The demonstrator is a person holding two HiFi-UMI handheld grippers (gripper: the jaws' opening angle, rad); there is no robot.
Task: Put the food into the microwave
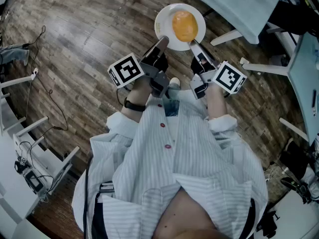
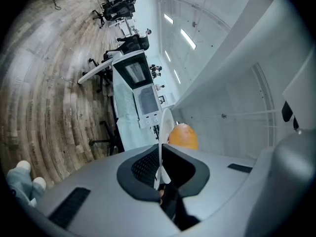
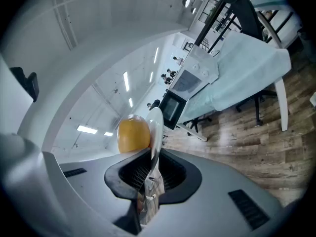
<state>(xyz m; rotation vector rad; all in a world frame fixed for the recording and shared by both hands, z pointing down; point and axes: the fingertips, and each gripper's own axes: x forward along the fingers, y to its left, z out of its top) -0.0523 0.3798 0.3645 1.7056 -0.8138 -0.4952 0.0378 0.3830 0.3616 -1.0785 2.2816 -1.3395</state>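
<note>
A white plate [image 1: 166, 19] with a round orange-yellow piece of food [image 1: 184, 26] on it hangs over the wooden floor in front of me. My left gripper [image 1: 162, 41] is shut on the plate's near left rim. My right gripper [image 1: 193, 45] is shut on its near right rim. The left gripper view shows the plate [image 2: 165, 125] edge-on in that gripper [image 2: 160, 154], with the food [image 2: 183, 136] beside it. In the right gripper view the plate [image 3: 155, 127] runs into that gripper [image 3: 152, 167], the food [image 3: 133, 135] at its left. A dark-fronted microwave [image 3: 172, 108] stands far ahead on a cloth-covered table [image 3: 247, 78].
A table under a pale cloth [image 1: 239, 4] stands just beyond the plate at the upper right, with white chair legs [image 1: 264, 68] beside it. Cables [image 1: 55, 103] trail over the floor at left. White shelving [image 1: 20, 148] lines the left edge. Office chairs [image 2: 116, 9] stand far off.
</note>
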